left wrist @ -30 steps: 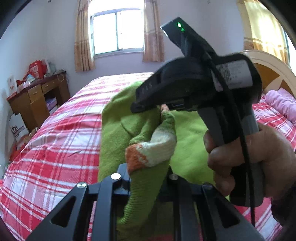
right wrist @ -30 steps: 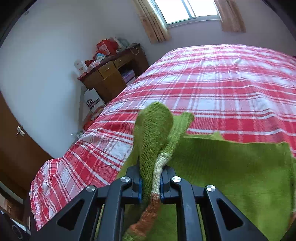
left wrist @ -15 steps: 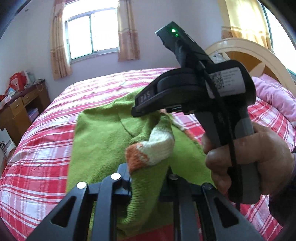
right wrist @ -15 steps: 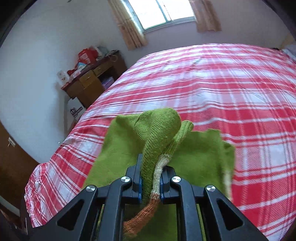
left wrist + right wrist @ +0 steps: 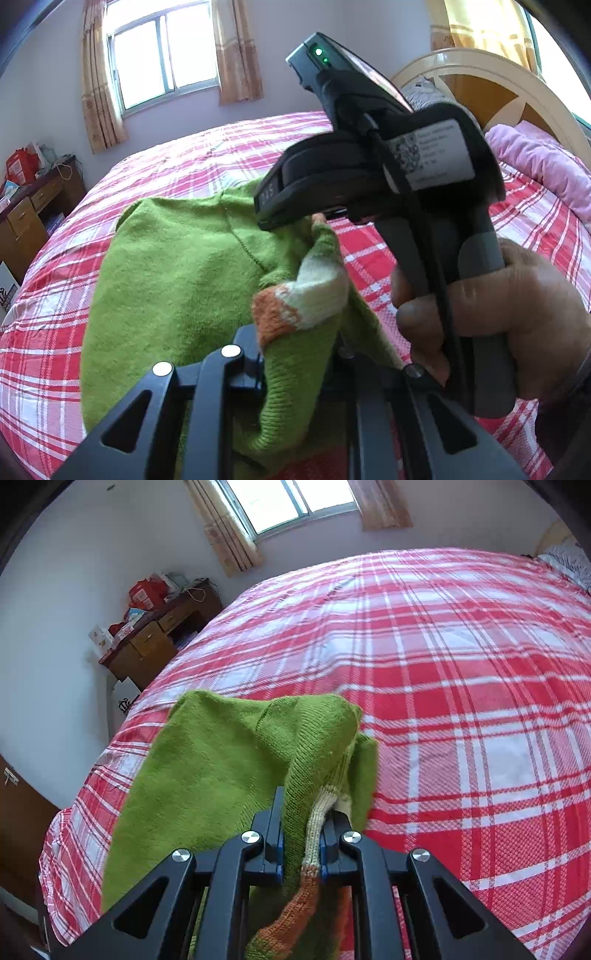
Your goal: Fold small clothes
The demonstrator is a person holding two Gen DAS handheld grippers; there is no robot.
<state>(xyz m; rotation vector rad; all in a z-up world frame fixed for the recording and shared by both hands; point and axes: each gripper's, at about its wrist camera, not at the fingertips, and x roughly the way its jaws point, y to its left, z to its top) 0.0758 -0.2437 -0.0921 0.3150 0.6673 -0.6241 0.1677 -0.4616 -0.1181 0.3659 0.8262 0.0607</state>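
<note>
Green knit sweater [image 5: 177,280] (soft, limp, light) hangs over the bed [image 5: 461,686], its banded hem clamped in both the left gripper [image 5: 299,369] and right gripper [image 5: 301,834].

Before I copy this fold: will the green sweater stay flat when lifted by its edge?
Probably not. The green sweater droops from the right gripper, so it seems floppy. The knit bunches in the left gripper, so it likely slips little.

One green sweater [image 5: 173,280], two claws [image 5: 295,373] [image 5: 301,845] (both clamped), one bed [image 5: 461,686], one desk [image 5: 155,646], one window [image 5: 162,55]
</note>
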